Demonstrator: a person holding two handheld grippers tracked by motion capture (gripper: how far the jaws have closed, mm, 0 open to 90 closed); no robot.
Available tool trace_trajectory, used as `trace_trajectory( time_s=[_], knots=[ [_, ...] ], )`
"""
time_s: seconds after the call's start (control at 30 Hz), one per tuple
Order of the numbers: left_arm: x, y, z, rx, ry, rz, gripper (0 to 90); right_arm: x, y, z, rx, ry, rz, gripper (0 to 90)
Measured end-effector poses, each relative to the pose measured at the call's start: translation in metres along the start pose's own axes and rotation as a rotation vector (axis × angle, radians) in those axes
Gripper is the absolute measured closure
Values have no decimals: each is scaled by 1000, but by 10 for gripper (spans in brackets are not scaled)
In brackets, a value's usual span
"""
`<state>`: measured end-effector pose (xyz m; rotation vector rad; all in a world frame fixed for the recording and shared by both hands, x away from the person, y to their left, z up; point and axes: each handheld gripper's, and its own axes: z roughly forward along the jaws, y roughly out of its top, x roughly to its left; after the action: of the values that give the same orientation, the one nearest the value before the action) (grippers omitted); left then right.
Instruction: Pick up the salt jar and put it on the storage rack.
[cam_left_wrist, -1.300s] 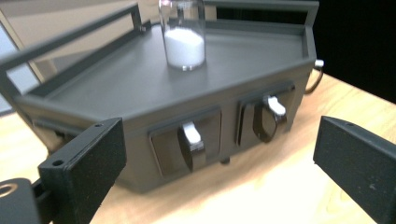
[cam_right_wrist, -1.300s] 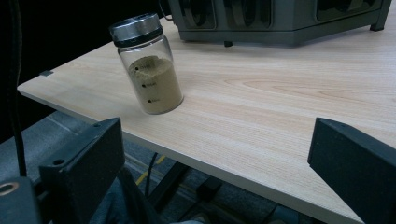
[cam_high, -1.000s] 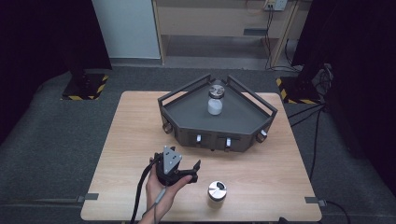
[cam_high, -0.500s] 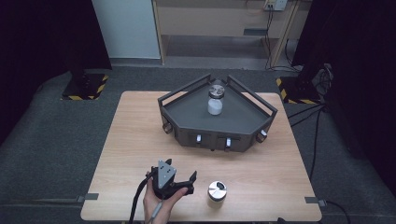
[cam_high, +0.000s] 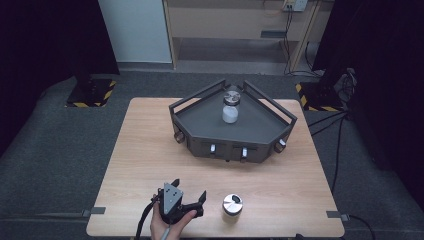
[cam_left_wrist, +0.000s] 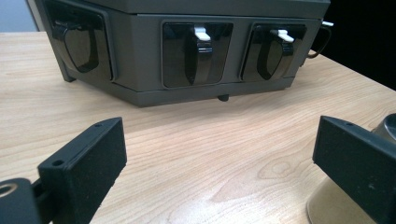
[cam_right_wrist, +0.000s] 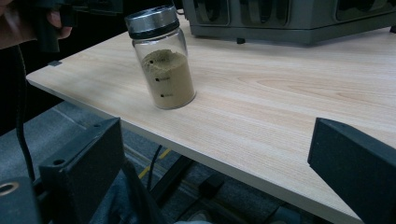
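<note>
A small glass jar (cam_high: 232, 204) with a metal lid stands near the table's front edge; the right gripper view shows brown powder in this jar (cam_right_wrist: 163, 60). My left gripper (cam_high: 189, 187), held in a hand, sits just left of it, open and empty. In the left gripper view the gripper (cam_left_wrist: 219, 154) faces the tray's front, and the jar (cam_left_wrist: 327, 207) peeks out behind the right jaw. My right gripper (cam_right_wrist: 215, 154) is open and empty, low at the table's front edge, a short way from the jar. A second jar (cam_high: 230, 107) with white powder stands in the dark grey tray (cam_high: 200, 122).
The three-cornered tray (cam_right_wrist: 289, 18) fills the table's far half and has knobs (cam_left_wrist: 203, 44) along its front wall. Bare wood lies between the tray and the front edge (cam_right_wrist: 140, 126). Beyond the table are a shelf unit (cam_high: 240, 30) and cables on the floor.
My left gripper has drawn back from mid-table toward the front edge, staying open. Both jars and the tray have not moved.
</note>
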<state>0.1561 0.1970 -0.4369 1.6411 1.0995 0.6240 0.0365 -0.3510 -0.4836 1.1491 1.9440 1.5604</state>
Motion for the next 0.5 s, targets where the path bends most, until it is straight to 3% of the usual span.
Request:
trace_trajectory(
  time_s=[0.13,0.3,0.5],
  knots=[
    [-3,-3,-1,-7,7,-10,19,-2,1,1,3,3,-7,43],
    [-4,-4,0,-13,13,7,18,-4,1,2,4,3,-16,43],
    [-2,-4,-2,-24,19,-4,18,-6,1,0,-6,-23,-8,43]
  ],
)
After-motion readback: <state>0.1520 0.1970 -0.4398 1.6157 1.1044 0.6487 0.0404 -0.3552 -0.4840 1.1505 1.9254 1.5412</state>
